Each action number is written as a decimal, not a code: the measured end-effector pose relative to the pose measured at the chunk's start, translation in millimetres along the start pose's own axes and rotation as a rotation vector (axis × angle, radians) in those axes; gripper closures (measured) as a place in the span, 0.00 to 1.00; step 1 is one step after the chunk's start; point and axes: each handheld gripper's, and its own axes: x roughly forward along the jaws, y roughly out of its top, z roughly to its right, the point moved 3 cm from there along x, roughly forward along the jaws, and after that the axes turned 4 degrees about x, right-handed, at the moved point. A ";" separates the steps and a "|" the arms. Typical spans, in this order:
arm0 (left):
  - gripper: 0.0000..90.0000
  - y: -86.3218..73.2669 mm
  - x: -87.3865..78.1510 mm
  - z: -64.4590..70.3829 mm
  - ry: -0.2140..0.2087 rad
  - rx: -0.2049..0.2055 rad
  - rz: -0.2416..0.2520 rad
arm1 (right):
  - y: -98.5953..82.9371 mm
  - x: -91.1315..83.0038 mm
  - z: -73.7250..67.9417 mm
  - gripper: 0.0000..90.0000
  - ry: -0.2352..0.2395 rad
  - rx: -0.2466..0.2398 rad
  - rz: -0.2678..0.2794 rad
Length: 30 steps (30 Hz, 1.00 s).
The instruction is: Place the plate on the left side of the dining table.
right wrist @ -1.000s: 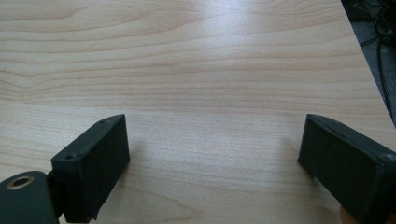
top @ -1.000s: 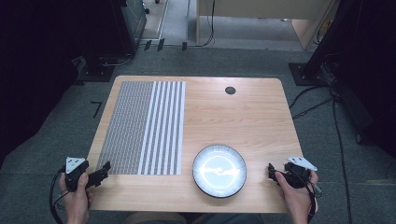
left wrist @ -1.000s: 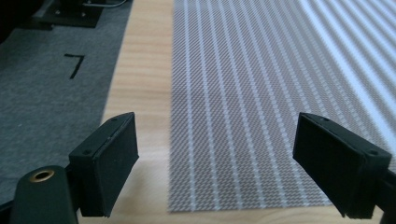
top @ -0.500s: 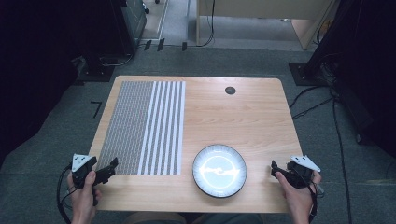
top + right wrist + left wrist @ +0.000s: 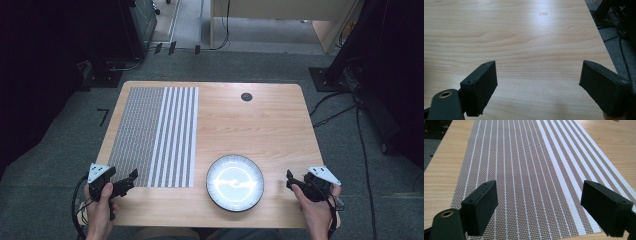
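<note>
A woven placemat (image 5: 155, 135), grey-brown with thin white lines on its left half and broad white stripes on its right, lies flat on the left of the wooden table (image 5: 260, 125). A round plate (image 5: 235, 182) with a dark rim sits near the front edge, right of the mat. My left gripper (image 5: 127, 181) hovers at the mat's near left corner. In the left gripper view it (image 5: 539, 192) stands open over the placemat (image 5: 529, 170) with nothing between the jaws. My right gripper (image 5: 290, 179) is right of the plate and stands open (image 5: 539, 72) over bare wood.
A small black round grommet (image 5: 246, 96) is set in the tabletop at the back. Grey carpet surrounds the table, with cables (image 5: 360, 125) on the floor to the right and dark equipment at the back left.
My left gripper has moved right, from off the table's front left corner to the mat's near corner. The right gripper has barely shifted.
</note>
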 end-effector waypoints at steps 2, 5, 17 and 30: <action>0.16 0.5 0.0 4.2 -0.003 0.008 0.000 | -0.4 -0.5 -2.7 0.16 0.011 0.007 0.000; 0.16 2.0 -0.4 11.5 -0.010 0.019 0.008 | -0.4 -1.5 -4.5 0.16 0.016 0.008 0.004; 0.16 -0.7 6.8 35.7 -0.042 0.062 -0.007 | 4.8 -8.7 -19.1 0.16 0.034 -0.006 0.030; 0.16 -3.0 11.2 63.3 -0.076 0.098 -0.009 | 6.2 -13.9 -37.3 0.16 0.089 0.004 0.046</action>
